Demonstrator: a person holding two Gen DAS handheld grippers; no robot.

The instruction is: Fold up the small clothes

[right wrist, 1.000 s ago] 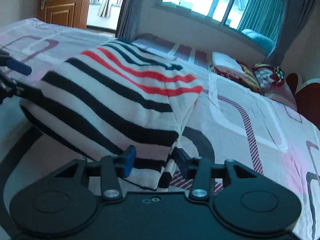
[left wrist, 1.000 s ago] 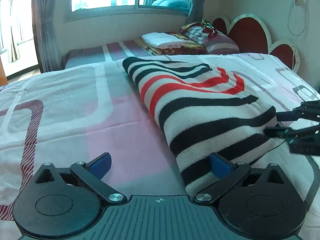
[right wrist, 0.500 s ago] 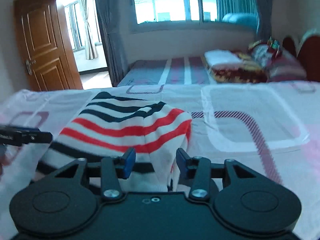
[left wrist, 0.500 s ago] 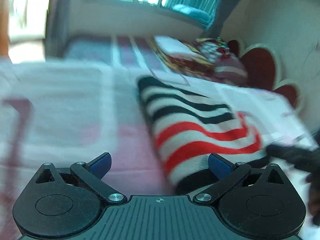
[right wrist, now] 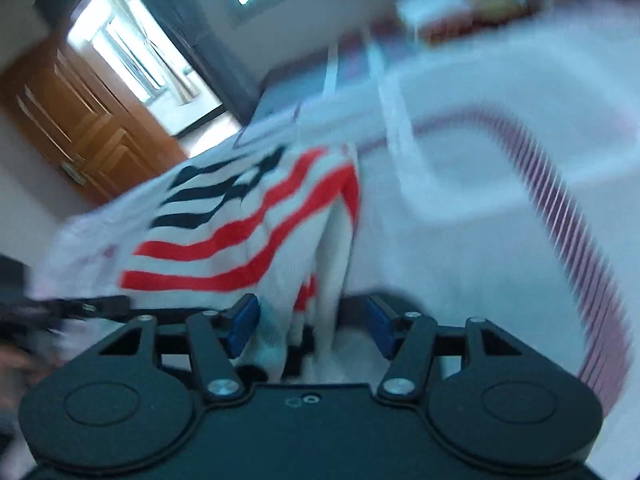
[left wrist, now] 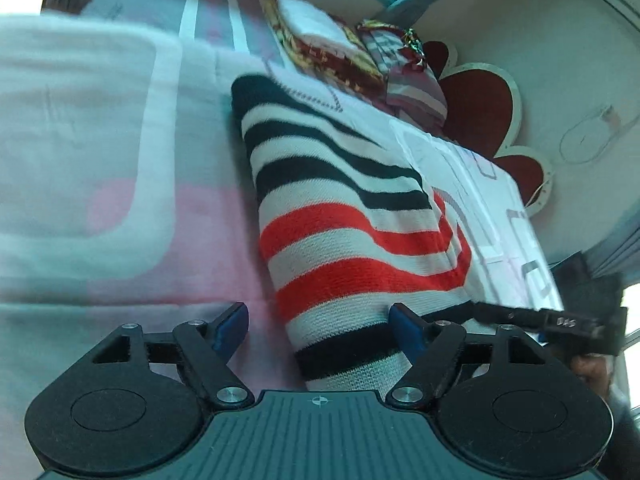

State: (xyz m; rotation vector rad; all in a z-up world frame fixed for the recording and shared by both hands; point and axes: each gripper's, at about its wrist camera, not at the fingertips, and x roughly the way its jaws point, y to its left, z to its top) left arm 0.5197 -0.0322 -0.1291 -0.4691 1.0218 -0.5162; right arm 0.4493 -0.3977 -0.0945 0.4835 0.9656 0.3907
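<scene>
A knitted sweater (left wrist: 344,216) with black, red and white stripes lies folded in a long band on the pink and white bedsheet (left wrist: 100,160). Its near end sits between the jaws of my left gripper (left wrist: 318,330), which are closing. The right pad touches the knit and the left pad stands clear of it. In the right wrist view the sweater (right wrist: 240,240) is blurred. Its folded edge hangs between the opening jaws of my right gripper (right wrist: 312,326), and the right pad is clear of it. The right gripper (left wrist: 540,320) also shows beside the sweater's far side.
Pillows and a folded blanket (left wrist: 332,48) are stacked at the head of the bed, in front of a red heart-shaped headboard (left wrist: 480,108). A wooden door (right wrist: 80,128) stands open beyond the bed's far side. The left gripper (right wrist: 80,308) shows at the left edge.
Both cameras have rolled and slid along the sweater toward its red stripes. The left jaws have narrowed around the near end. The right jaws, earlier pinched on the folded edge, have spread apart.
</scene>
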